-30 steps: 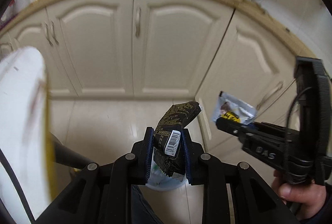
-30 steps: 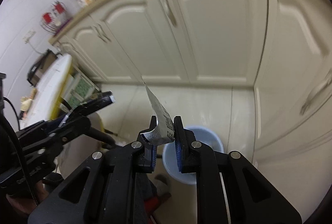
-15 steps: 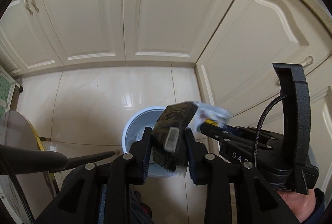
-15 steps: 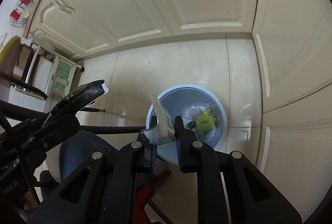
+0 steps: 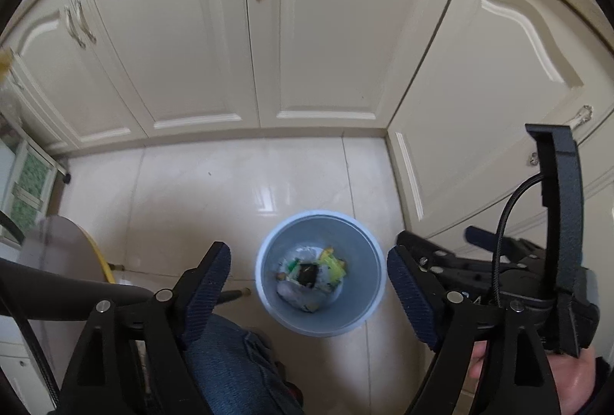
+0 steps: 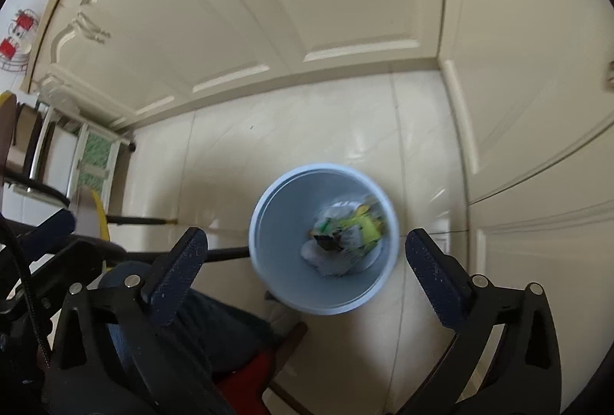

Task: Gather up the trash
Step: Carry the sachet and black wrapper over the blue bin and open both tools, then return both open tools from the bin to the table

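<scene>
A light blue trash bin [image 5: 268,284] stands on the tiled floor below both grippers; it also shows in the right wrist view [image 6: 268,223]. Inside lie several wrappers: a dark one [image 5: 307,273], a yellow-green one [image 5: 333,263] and white ones. In the right wrist view the dark wrapper [image 6: 326,240] and the yellow-green one [image 6: 364,225] show too. My left gripper [image 5: 309,286] is open and empty above the bin. My right gripper [image 6: 318,275] is open and empty above the bin; it also shows at the right of the left wrist view [image 5: 472,253].
Cream cabinet doors [image 5: 326,31] stand behind and to the right of the bin. A round table edge [image 5: 57,246] and a chair are at the left. The person's jeans-clad leg [image 5: 230,365] is just near the bin.
Both grippers have opened over the bin. The dark wrapper has dropped from the left and the silver wrapper from the right; both grippers are empty now.
</scene>
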Action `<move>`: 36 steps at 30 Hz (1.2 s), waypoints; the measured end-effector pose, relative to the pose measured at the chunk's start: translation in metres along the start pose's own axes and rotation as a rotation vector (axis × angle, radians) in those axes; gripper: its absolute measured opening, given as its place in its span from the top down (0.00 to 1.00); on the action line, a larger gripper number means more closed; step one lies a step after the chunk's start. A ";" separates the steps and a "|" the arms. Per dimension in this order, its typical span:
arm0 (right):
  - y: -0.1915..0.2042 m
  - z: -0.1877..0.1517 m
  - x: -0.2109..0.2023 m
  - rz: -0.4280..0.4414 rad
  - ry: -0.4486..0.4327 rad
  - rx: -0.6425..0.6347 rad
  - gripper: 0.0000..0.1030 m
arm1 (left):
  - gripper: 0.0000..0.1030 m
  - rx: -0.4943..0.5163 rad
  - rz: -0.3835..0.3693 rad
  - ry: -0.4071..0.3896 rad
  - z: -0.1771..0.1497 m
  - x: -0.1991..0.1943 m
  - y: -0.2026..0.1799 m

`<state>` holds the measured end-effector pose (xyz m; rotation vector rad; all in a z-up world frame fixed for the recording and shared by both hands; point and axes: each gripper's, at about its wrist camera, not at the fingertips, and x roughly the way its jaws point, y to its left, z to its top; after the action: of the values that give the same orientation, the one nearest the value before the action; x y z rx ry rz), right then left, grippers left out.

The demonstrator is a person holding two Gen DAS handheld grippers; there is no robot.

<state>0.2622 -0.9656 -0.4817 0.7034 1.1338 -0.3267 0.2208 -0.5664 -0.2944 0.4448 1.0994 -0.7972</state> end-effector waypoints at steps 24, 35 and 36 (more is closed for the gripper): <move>0.131 0.000 -0.220 0.026 -0.452 -0.197 0.00 | 0.01 -0.113 0.114 -0.458 -0.138 -0.256 0.047; 0.252 -0.032 -0.277 0.143 -0.557 -0.399 0.00 | 0.01 -0.308 0.219 -0.602 -0.246 -0.375 0.111; 0.265 -0.036 -0.280 0.157 -0.566 -0.420 0.00 | 0.01 -0.318 0.232 -0.610 -0.254 -0.382 0.114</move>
<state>0.2743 -0.7742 -0.1446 0.2920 0.5734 -0.1301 0.0663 -0.1881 -0.0571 0.0431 0.5725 -0.4886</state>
